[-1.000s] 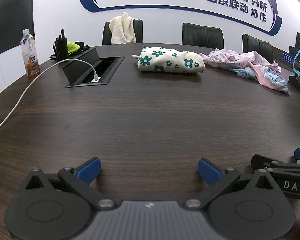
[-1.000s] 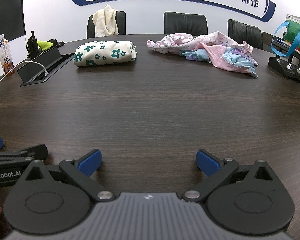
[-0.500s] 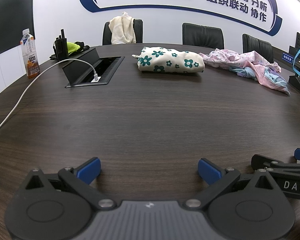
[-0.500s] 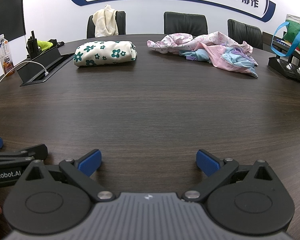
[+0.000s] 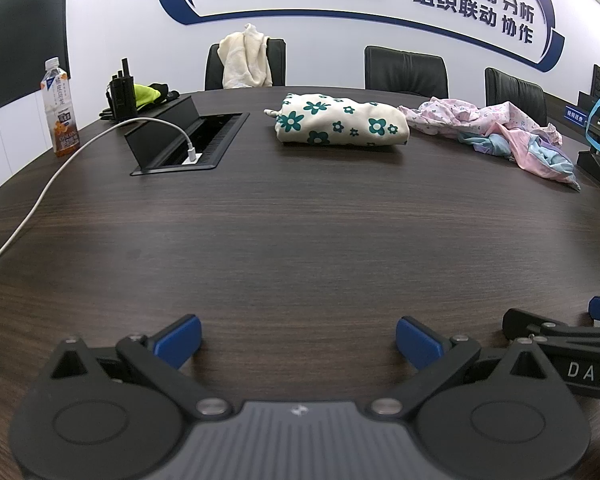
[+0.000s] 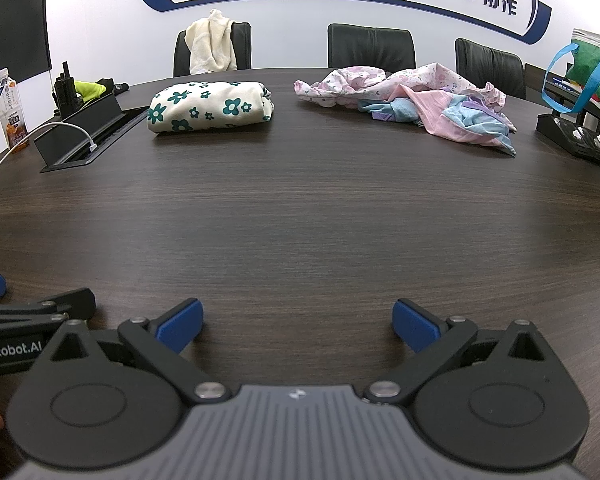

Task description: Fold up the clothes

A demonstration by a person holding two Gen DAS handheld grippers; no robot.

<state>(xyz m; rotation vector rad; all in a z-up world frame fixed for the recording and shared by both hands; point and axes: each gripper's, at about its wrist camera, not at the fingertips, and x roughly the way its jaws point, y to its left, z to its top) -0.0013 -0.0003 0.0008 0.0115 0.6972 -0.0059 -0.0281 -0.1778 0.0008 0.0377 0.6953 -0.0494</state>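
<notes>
Right view alone shows a green bag (image 6: 592, 68); both claws, left (image 5: 298, 340) and right (image 6: 296, 326), gape empty over bench (image 6: 300, 220); folded floral garment (image 6: 210, 106) far across, long axis left-right, beside crumpled pink pile (image 6: 412, 98).

Ahead of both grippers, the white back wall (image 5: 320, 20) carries dark blue characters: "勤务指挥 调度" on the left, "图像应用 分析" above "组织联动 协作" on the right. The black right gripper (image 5: 572, 364) reads "DAS" on its side; the black left gripper (image 6: 12, 340) reads "enRobot.AI".
</notes>
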